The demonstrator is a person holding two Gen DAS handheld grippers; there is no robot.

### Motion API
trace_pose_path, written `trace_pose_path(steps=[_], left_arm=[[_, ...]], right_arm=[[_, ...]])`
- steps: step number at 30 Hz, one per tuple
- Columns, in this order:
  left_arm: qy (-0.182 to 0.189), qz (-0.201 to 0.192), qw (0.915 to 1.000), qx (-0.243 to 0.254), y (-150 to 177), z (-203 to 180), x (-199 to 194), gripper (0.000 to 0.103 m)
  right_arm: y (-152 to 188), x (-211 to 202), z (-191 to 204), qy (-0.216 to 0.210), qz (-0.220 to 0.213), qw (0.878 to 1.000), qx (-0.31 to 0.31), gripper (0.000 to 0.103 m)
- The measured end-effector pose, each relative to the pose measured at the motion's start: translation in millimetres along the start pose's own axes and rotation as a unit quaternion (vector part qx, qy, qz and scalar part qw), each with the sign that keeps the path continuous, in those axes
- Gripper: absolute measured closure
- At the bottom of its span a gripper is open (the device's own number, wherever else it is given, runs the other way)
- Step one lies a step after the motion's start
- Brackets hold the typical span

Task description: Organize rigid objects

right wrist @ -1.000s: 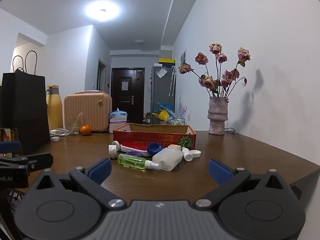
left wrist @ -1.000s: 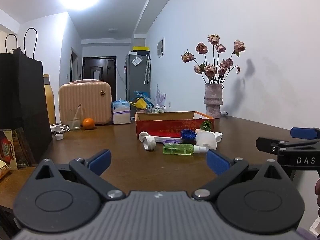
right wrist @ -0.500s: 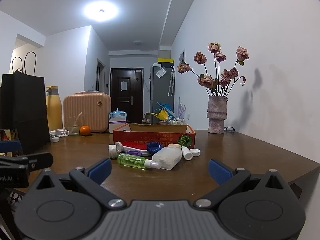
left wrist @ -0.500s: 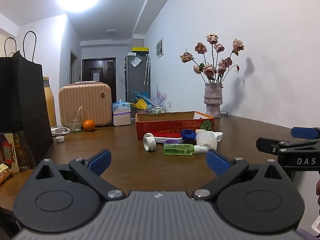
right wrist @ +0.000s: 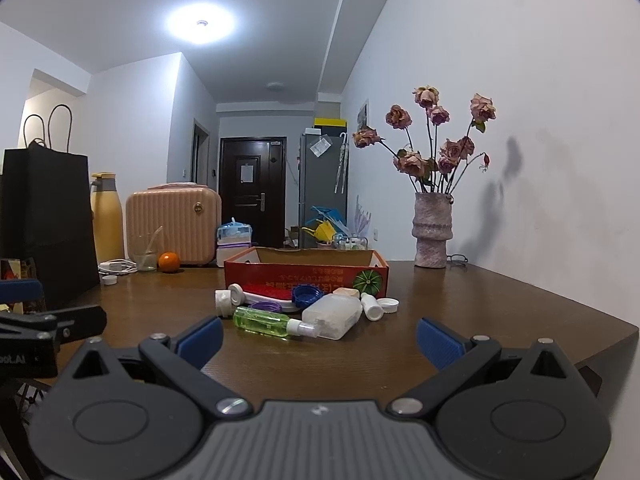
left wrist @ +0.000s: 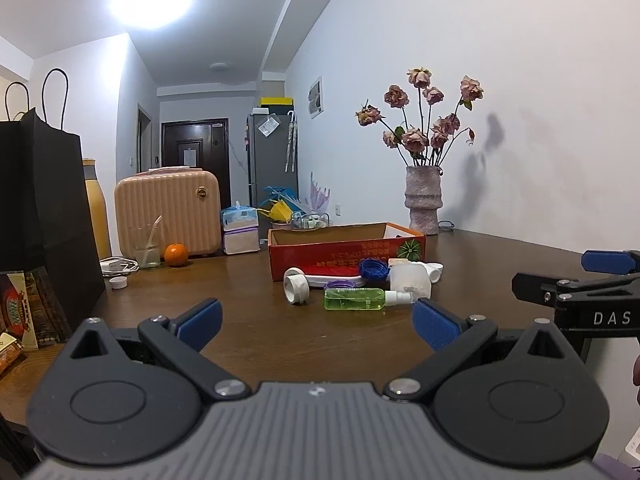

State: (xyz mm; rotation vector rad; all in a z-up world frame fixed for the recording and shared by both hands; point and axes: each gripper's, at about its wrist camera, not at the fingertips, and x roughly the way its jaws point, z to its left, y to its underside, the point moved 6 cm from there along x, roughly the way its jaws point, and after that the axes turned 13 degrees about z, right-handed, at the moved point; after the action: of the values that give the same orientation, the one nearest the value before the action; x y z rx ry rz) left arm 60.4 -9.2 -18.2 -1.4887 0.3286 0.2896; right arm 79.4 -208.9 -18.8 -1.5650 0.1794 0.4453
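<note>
Over the last second almost nothing had changed. The left tongs (left wrist: 316, 322) had drifted slightly, so the bag (left wrist: 44, 216) sat a touch further left in their view; the right tongs (right wrist: 318, 338) looked on much the same scene. Both stood wide open and empty, held over the near edge of the table (right wrist: 500, 320), well short of the clutter. By my judgement the sorting had not begun and the tongs were only lining up.

The things to sort lay in a heap against the near wall of the red box (right wrist: 306, 270), mid-table: a green bottle (right wrist: 266, 322) on its side nearest the tongs, a clear bottle (right wrist: 334, 316) touching its nozzle end, a blue cap (right wrist: 306, 294), a white tube (right wrist: 230, 300) and small white caps (right wrist: 388, 304) on the right. The box looked the likely home for them.

The table was dark wood. A vase (right wrist: 432, 230) of dried roses stood at its far right corner by the wall; an orange (right wrist: 168, 261), a glass (right wrist: 145, 254) and a pink case (right wrist: 174, 224) sat along the far left. Beyond was a hallway with a dark door.
</note>
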Motion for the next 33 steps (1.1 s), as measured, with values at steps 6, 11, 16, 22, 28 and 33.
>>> trace_pose_path(steps=[6,11,16,22,28,33], left_arm=[[-0.001,0.002,1.0000,-0.001,0.4,-0.6,1.9,0.000],[0.001,0.002,1.0000,-0.001,0.4,-0.7,2.8,0.000],[0.001,-0.002,1.0000,0.000,0.7,-0.8,2.1,0.000],[-0.004,-0.006,1.0000,0.001,0.2,0.4,0.2,0.000],[-0.005,-0.011,0.9999,0.005,-1.3,0.8,-1.3,0.000],[-0.006,-0.016,0.9998,0.008,-1.9,-0.5,-3.1,0.000]], right_arm=[[1.1,0.0,-1.3,0.004,0.001,1.000,0.003,0.000],[3.2,-0.1,-0.9,0.004,0.000,1.000,0.005,0.000],[2.4,-1.4,-1.6,0.006,-0.004,1.000,0.006,0.000],[1.7,-2.3,-1.5,0.006,-0.005,1.000,0.003,0.000],[1.9,-2.7,-1.9,0.007,-0.007,1.000,0.003,0.000],[1.6,-2.3,-2.2,0.008,-0.005,1.000,0.003,0.000]])
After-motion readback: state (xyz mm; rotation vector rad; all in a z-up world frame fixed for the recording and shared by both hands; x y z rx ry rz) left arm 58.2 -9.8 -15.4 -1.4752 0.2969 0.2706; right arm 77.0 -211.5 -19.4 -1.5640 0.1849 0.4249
